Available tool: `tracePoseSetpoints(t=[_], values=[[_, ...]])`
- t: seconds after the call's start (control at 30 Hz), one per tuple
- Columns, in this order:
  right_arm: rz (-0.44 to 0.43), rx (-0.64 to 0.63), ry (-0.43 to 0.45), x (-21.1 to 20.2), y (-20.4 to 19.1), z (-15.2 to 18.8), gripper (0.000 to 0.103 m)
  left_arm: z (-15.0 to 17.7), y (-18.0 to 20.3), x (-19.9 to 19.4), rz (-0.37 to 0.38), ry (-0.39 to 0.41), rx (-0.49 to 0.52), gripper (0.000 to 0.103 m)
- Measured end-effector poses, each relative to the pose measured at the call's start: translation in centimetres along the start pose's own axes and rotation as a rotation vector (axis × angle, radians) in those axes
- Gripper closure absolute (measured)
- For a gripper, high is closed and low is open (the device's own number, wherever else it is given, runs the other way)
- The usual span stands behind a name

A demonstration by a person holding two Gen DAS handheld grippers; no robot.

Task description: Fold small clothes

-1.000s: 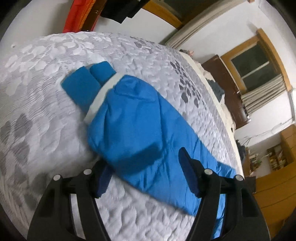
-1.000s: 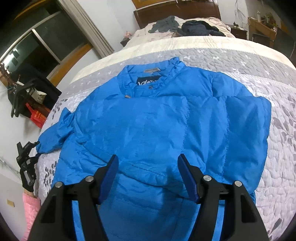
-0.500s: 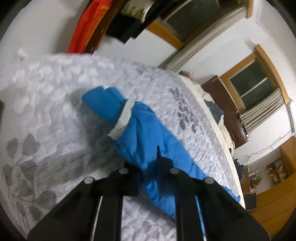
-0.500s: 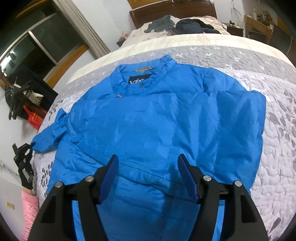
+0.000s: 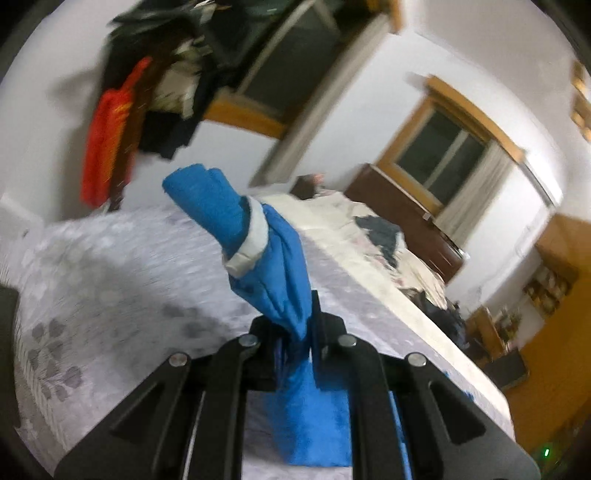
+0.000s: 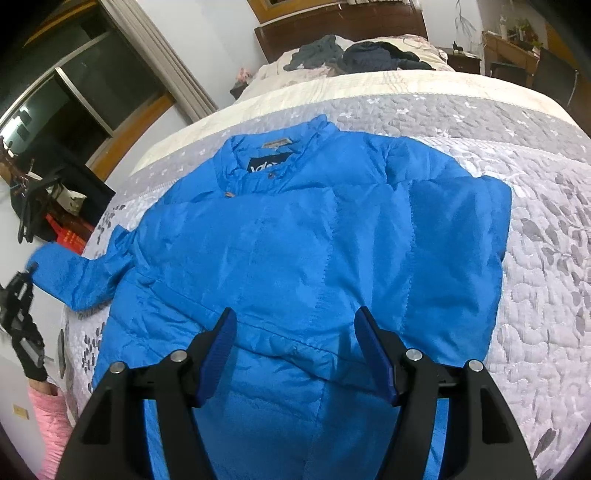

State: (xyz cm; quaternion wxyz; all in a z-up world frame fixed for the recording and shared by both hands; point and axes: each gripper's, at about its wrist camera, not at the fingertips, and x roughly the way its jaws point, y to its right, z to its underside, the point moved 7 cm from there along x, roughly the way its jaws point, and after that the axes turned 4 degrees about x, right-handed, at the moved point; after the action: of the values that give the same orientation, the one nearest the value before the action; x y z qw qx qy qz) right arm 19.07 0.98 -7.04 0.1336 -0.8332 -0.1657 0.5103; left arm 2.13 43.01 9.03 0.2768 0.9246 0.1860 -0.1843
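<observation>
Pinching the sleeve (image 5: 273,258) of the blue puffer jacket (image 6: 314,251), the left tool (image 5: 295,343) was closed on a bunch of the fabric a little below the white inner cuff (image 5: 251,240), and the sleeve end stood up off the bed toward 11 o'clock in the blurred left wrist view. Below the tool more blue fabric trailed down to 6 o'clock over the grey quilted bedspread (image 5: 110,280).

In the right wrist view the jacket lay spread front-up across the bedspread (image 6: 546,280), collar (image 6: 273,155) toward 12 o'clock and hem toward 6 o'clock. Its other sleeve appeared folded in along the edge at 3 o'clock, though that could not be told for certain. The held sleeve (image 6: 81,273) reached out to 9 o'clock, where the left tool (image 6: 22,291) met its end at the frame's edge, with a pink sleeve (image 6: 51,417) of the person below it at 8 o'clock.

The right tool (image 6: 299,350) hovered over the lower part of the jacket with its blue-padded fingers (image 6: 218,350) spread wide, holding nothing; whether they touched the fabric could not be told.

Beyond the jacket, at 12 o'clock, dark clothes (image 6: 369,55) were heaped on the cream bedding near a brown headboard (image 6: 340,26). In the left wrist view an orange garment (image 5: 107,140) and dark clothes hung at 10 o'clock.
</observation>
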Motion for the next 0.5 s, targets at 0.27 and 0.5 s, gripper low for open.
tracePoseSetpoints(t=[0.27, 0.5], values=[[-0.012, 0.008, 0.013, -0.6, 0.7, 0.0, 0.036, 3.5, 11.7, 0.5, 0.127, -0.059, 0.195, 0.094], [-0.012, 0.024, 0.022, -0.9, 1.6, -0.1, 0.036, 8.4, 20.1, 2.4, 0.241, -0.126, 0.314, 0.094]])
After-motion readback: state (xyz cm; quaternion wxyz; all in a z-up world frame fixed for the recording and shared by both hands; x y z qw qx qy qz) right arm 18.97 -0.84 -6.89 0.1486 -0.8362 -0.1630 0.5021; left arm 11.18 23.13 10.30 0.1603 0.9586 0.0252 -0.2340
